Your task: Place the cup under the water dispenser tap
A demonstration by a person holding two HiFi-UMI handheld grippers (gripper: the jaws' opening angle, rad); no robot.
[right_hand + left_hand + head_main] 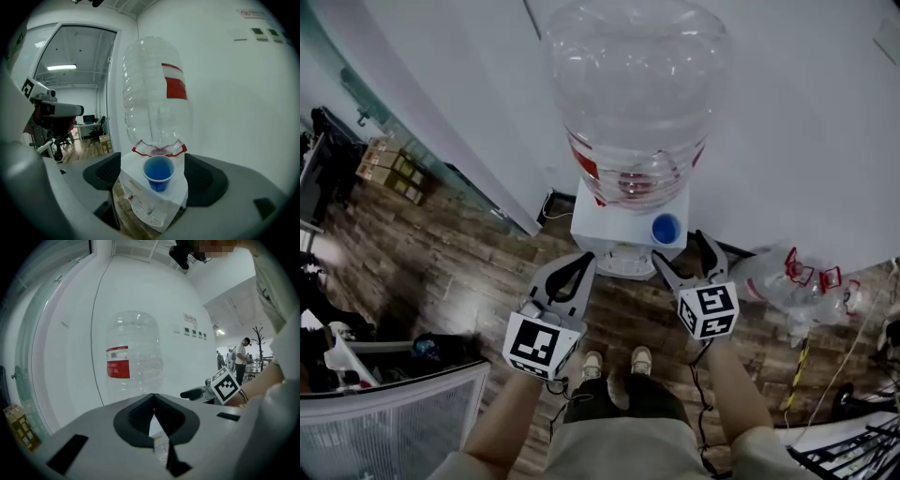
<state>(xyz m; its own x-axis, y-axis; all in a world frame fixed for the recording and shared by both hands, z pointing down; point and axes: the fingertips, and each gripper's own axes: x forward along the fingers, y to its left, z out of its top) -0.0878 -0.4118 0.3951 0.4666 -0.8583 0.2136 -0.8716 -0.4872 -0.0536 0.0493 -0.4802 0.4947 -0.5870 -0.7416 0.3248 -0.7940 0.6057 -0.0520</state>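
Note:
A small blue cup (665,228) (159,172) stands upright on the front right corner of the white water dispenser's top (605,225), beside the big clear bottle (637,94). My right gripper (682,249) (152,165) is open, level with the cup. Its dark pads (202,180) stand wide to either side of the cup and do not touch it. My left gripper (587,260) (153,403) is shut and empty at the dispenser's front left. The taps (136,198) and the drip tray (626,266) (146,213) sit low on the dispenser's front.
A white wall (806,122) stands behind the dispenser. Clear empty bottles with red handles (802,277) lie on the wood floor to the right. A glass partition (412,141) and cardboard boxes (392,169) are at the left. My shoes (615,362) stand just before the dispenser.

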